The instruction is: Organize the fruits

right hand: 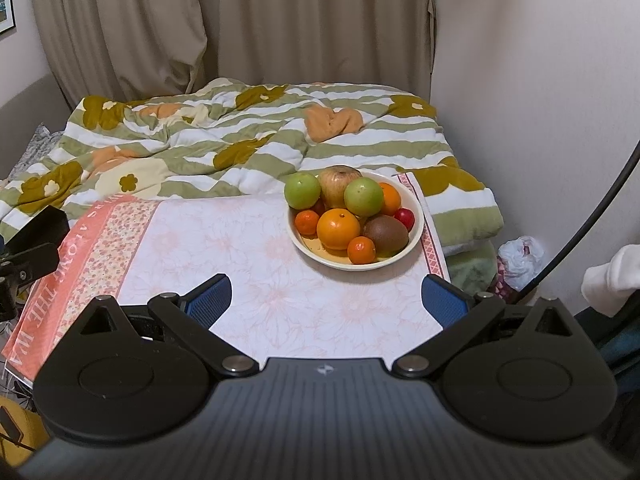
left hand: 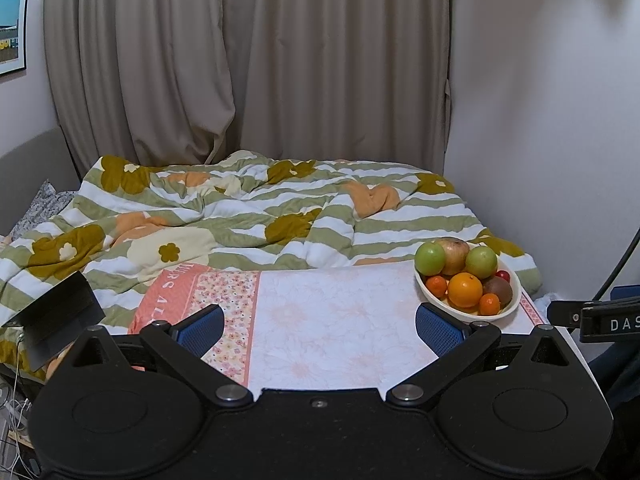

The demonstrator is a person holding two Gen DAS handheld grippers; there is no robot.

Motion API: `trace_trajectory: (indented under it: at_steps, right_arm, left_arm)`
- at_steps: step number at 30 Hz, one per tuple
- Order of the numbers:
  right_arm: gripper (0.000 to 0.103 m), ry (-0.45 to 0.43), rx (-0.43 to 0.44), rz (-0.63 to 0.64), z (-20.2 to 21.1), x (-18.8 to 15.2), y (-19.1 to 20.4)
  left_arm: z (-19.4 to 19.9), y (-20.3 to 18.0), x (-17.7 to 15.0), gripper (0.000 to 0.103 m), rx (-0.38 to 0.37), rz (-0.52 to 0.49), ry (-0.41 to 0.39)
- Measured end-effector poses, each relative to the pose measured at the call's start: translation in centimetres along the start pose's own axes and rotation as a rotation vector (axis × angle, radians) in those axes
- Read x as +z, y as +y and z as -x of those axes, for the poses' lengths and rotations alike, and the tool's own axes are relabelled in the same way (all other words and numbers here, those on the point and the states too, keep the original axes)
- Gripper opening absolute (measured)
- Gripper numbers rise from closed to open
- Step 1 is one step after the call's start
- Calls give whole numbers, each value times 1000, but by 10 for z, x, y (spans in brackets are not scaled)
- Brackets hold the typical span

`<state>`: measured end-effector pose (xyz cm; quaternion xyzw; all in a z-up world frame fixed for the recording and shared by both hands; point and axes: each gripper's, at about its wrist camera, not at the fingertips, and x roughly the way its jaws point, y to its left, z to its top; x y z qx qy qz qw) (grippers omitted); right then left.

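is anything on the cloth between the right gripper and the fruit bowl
Nothing visible. The right gripper is open, and only bare floral cloth lies between its fingers and the bowl. The nearest fruits over the rim are a small mandarin and the kiwi.

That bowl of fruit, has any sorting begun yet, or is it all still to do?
Nothing looks done: every fruit still sits piled in the bowl, and the cloth beside it is bare. Nothing is in hand: the left gripper and right gripper are both open. All the organizing is left.
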<state>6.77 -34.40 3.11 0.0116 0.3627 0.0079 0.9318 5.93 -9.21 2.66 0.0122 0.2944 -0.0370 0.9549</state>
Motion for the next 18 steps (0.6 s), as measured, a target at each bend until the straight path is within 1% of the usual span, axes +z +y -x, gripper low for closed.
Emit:
trace_trajectory:
  at_steps: [4,10,18]
  right_arm:
    - [103,0,-1,-1,-2,1,0]
    - [103,0,-1,-5,-3,2,1]
    - [103,8,-1,-9,-5,3,3]
  left_arm:
    - [-1,1,1,103,6,1,0]
    - [-3,9,-1,103,-16,20,11]
    - [-6,16,1,103,-8,13,12]
